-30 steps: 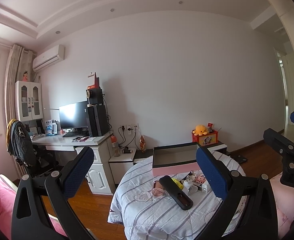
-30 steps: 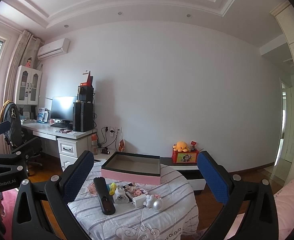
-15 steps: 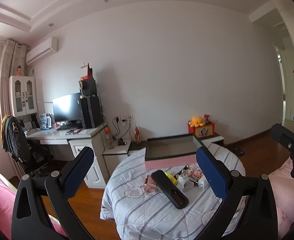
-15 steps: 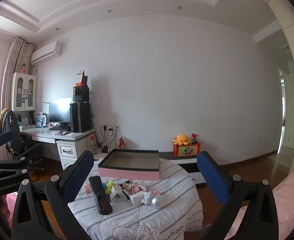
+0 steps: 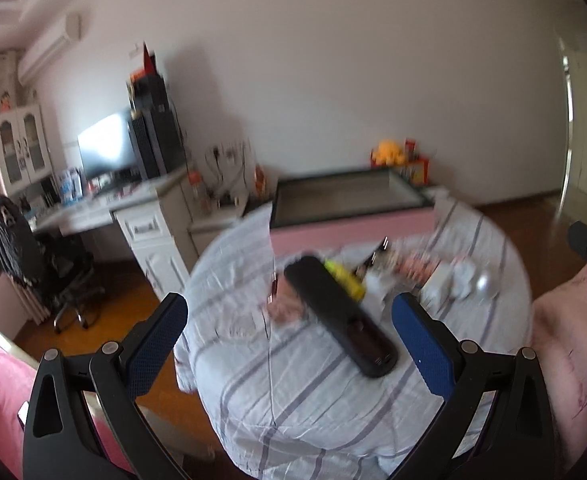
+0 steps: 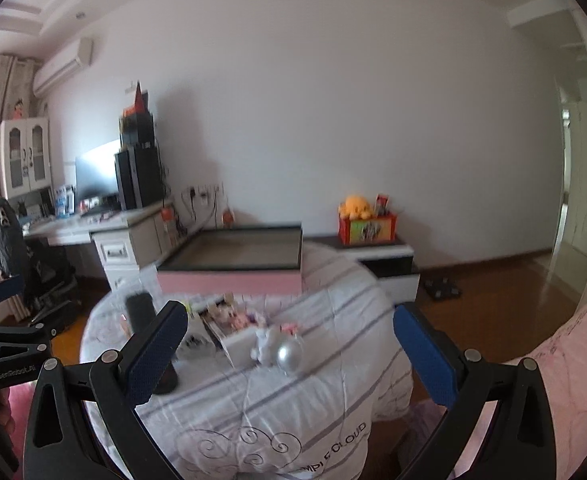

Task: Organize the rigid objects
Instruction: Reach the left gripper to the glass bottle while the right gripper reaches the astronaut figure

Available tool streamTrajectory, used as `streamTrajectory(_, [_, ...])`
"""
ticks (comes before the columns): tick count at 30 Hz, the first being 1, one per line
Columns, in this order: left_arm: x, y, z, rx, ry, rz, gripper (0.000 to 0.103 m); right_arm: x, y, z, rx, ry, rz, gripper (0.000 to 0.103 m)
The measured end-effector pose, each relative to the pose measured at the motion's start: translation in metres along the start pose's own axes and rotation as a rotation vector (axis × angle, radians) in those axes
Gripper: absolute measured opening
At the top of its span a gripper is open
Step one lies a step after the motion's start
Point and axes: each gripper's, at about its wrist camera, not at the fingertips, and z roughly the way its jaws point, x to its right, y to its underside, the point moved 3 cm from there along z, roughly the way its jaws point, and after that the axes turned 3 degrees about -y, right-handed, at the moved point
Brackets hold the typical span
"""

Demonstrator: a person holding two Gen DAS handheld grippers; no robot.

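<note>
One round desk under a striped white cloth [image 5: 333, 392] carries a shallow pink-sided tray [image 5: 353, 222], nothing visible inside; before it lie a long black remote [image 5: 339, 316], blurred trinkets and a silver ball [image 6: 289, 354]. Left gripper [image 5: 289, 334] and right gripper [image 6: 289, 350] hover with jaws spread, holding nothing.

Black remote [image 5: 339, 316] flat on table [image 5: 313, 392]; pink-sided box [image 5: 351, 210] behind.

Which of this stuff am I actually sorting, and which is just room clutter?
Job items: black remote, yellow item, silver ball, white figure, pink box.

Just lying about: desk, monitor, office chair, orange plush toy.
</note>
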Motion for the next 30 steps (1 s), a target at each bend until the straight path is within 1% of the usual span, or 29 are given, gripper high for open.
streamTrajectory(2, [0.003, 0.009, 0.022, -0.054, 0.016, -0.001, 0.103, 0.006, 0.011, 0.025, -0.06, 0.002, -0.001, 0.103])
streamTrajectory(5, [0.012, 0.019, 0.056, -0.133, 0.047, -0.017, 0.103, 0.012, 0.025, 0.054, -0.127, -0.004, 0.0, 0.103])
streamTrajectory(7, [0.018, 0.022, 0.071, -0.164, 0.063, -0.025, 0.103, 0.016, 0.032, 0.067, -0.159, -0.009, 0.003, 0.103])
streamTrajectory(12, [0.027, 0.026, 0.099, -0.252, 0.035, -0.055, 0.103, 0.023, 0.048, 0.095, -0.233, -0.016, 0.004, 0.103])
streamTrajectory(14, [0.029, 0.027, 0.107, -0.279, 0.044, -0.086, 0.103, 0.027, 0.052, 0.103, -0.252, -0.02, 0.006, 0.103])
streamTrajectory(17, [0.03, 0.027, 0.115, -0.3, 0.062, -0.116, 0.103, 0.032, 0.056, 0.115, -0.274, -0.03, 0.008, 0.103])
streamTrajectory(19, [0.033, 0.028, 0.119, -0.31, 0.07, -0.114, 0.103, 0.032, 0.057, 0.12, -0.283, -0.037, 0.006, 0.103])
streamTrajectory(21, [0.033, 0.029, 0.12, -0.304, 0.091, -0.104, 0.103, 0.032, 0.059, 0.125, -0.293, -0.05, 0.003, 0.103])
streamTrajectory(24, [0.024, 0.03, 0.117, -0.305, 0.117, -0.1, 0.103, 0.031, 0.06, 0.135, -0.312, -0.064, -0.003, 0.103])
streamTrajectory(28, [0.006, 0.034, 0.113, -0.304, 0.103, -0.104, 0.103, 0.028, 0.064, 0.142, -0.325, -0.069, -0.005, 0.103])
streamTrajectory(30, [-0.002, 0.039, 0.115, -0.316, 0.074, -0.106, 0.103, 0.028, 0.066, 0.145, -0.332, -0.066, 0.0, 0.103])
